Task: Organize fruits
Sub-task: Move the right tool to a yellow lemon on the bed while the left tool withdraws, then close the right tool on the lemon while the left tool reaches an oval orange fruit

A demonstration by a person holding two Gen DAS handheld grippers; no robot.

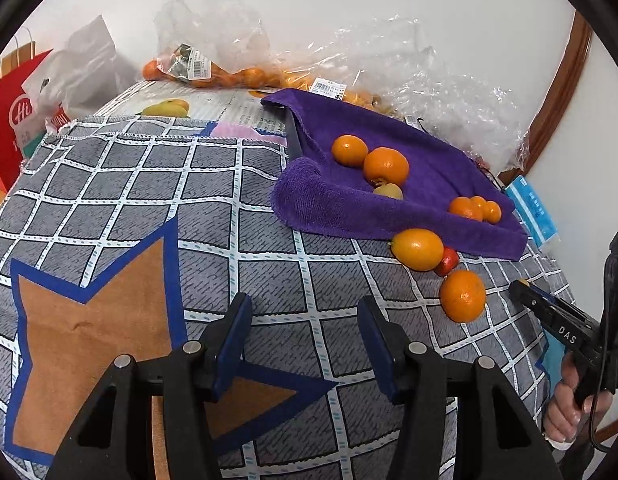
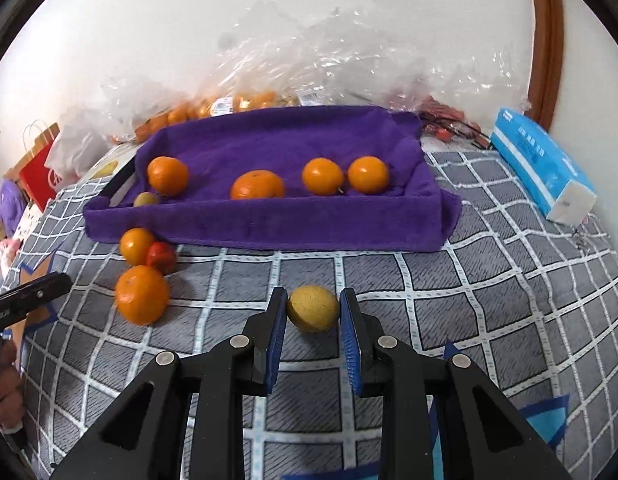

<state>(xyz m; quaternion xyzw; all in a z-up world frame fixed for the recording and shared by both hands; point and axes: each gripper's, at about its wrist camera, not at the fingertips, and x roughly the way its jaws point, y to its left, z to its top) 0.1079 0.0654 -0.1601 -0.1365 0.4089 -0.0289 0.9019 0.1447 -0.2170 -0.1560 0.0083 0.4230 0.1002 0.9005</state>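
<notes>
My right gripper (image 2: 313,306) is shut on a small yellow fruit (image 2: 313,308), just above the checked cloth in front of the purple towel-lined tray (image 2: 269,224). Several oranges (image 2: 257,186) and a small greenish fruit (image 2: 145,199) lie in the tray. Off its left corner sit a large orange (image 2: 141,294), a smaller orange fruit (image 2: 136,245) and a little red fruit (image 2: 161,256). In the left wrist view my left gripper (image 1: 305,308) is open and holds nothing. It hovers over the cloth, left of the large orange (image 1: 463,296) and the tray (image 1: 389,216).
Clear plastic bags (image 1: 213,40) with more oranges lie against the back wall. A blue tissue pack (image 2: 545,168) sits right of the tray. A red paper bag (image 1: 13,120) stands at the far left. The checked cloth (image 1: 149,200) covers the table.
</notes>
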